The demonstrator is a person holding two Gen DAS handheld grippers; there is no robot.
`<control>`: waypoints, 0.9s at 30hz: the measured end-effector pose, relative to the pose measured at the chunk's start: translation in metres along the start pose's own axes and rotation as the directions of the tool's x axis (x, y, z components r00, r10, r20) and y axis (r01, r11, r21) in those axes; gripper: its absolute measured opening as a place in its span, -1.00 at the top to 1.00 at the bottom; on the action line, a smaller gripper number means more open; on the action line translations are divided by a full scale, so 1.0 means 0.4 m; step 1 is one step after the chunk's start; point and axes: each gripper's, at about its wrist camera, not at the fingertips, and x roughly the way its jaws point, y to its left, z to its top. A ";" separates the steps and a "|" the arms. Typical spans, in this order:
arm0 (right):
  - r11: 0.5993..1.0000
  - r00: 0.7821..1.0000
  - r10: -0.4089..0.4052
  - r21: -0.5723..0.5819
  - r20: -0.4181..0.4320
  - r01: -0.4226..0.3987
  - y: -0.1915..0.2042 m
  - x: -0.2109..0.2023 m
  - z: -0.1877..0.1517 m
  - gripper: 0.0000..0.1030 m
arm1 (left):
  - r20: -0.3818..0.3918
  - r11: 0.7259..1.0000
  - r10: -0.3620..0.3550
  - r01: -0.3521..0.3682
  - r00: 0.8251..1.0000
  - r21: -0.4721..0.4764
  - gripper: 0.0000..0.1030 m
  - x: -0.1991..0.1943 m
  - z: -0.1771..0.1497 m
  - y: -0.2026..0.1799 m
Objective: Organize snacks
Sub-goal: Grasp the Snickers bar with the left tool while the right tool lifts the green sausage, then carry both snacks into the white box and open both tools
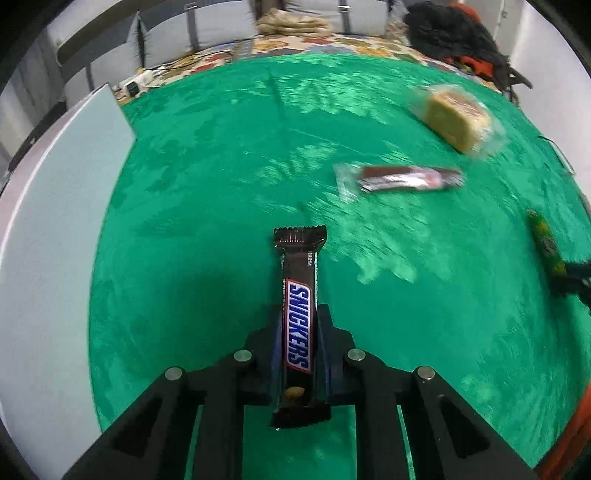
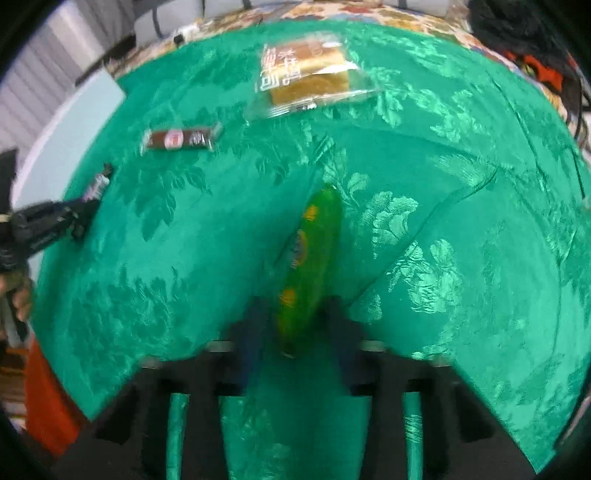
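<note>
A Snickers bar [image 1: 297,328] stands lengthwise between the fingers of my left gripper [image 1: 300,310], which is shut on it above the green cloth [image 1: 207,184]. In the right wrist view my right gripper [image 2: 295,306] is shut on a long green snack pack [image 2: 314,236], blurred. A brown bar in a clear wrapper [image 1: 402,178] [image 2: 179,139] and a packed slice of cake [image 1: 456,116] [image 2: 306,74] lie on the cloth farther off. Each view catches the other gripper at its edge: the left gripper [image 2: 88,206] with the Snickers bar's tip [image 2: 98,182], and the green pack [image 1: 546,242].
A pale board [image 1: 48,221] borders the cloth on the left. Behind the table is a bed with a patterned sheet [image 1: 332,40] and dark clothes [image 1: 454,33]. Something orange [image 2: 44,398] sits below the table edge. A hand [image 2: 18,295] holds the left gripper's handle.
</note>
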 end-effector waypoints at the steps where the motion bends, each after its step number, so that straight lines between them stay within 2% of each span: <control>1: 1.000 1.000 -0.016 0.008 -0.004 0.016 0.000 -0.003 -0.002 0.53 | 0.009 1.000 -0.025 0.025 1.000 -0.018 0.68 -0.011 -0.011 0.002; 3: 0.998 1.000 -0.023 0.059 0.014 0.022 -0.009 -0.019 -0.011 0.54 | 0.043 0.993 -0.088 0.091 0.995 -0.078 0.68 -0.047 -0.038 0.018; 4: 0.996 0.999 -0.006 0.087 0.037 0.003 -0.014 -0.032 -0.016 0.54 | 0.070 0.985 -0.127 0.134 0.989 -0.112 0.68 -0.075 -0.056 0.028; 8: 0.979 0.990 0.070 0.183 0.122 -0.092 -0.032 -0.087 -0.032 0.54 | 0.150 0.960 -0.194 0.219 0.969 -0.172 0.68 -0.175 -0.093 0.051; 12: 0.951 0.975 0.148 0.245 0.163 -0.186 -0.036 -0.115 -0.048 0.54 | 0.224 0.948 -0.208 0.252 0.952 -0.192 0.68 -0.279 -0.119 0.083; 15: 0.942 0.971 0.174 0.259 0.166 -0.213 -0.020 -0.109 -0.065 0.54 | 0.253 0.941 -0.208 0.264 0.945 -0.213 0.68 -0.330 -0.142 0.113; 18: 0.952 0.975 0.158 0.238 0.154 -0.191 -0.010 -0.100 -0.078 0.54 | 0.257 0.940 -0.198 0.257 0.946 -0.224 0.68 -0.352 -0.164 0.132; 22: 0.980 0.993 0.046 0.189 0.110 -0.066 0.007 -0.065 -0.081 0.42 | 0.261 0.943 -0.182 0.243 0.948 -0.226 0.68 -0.369 -0.194 0.136; 24: 0.986 0.994 0.008 0.165 0.106 -0.026 0.015 -0.056 -0.074 0.07 | 0.265 0.939 -0.188 0.252 0.946 -0.232 0.68 -0.373 -0.201 0.134; 25: 0.988 0.994 -0.010 0.157 0.107 -0.007 0.018 -0.054 -0.067 -0.18 | 0.269 0.937 -0.190 0.256 0.944 -0.236 0.68 -0.376 -0.204 0.134; 27: 0.989 0.993 -0.035 0.148 0.111 0.018 0.022 -0.050 -0.053 -0.19 | 0.272 0.935 -0.196 0.262 0.942 -0.237 0.68 -0.385 -0.210 0.135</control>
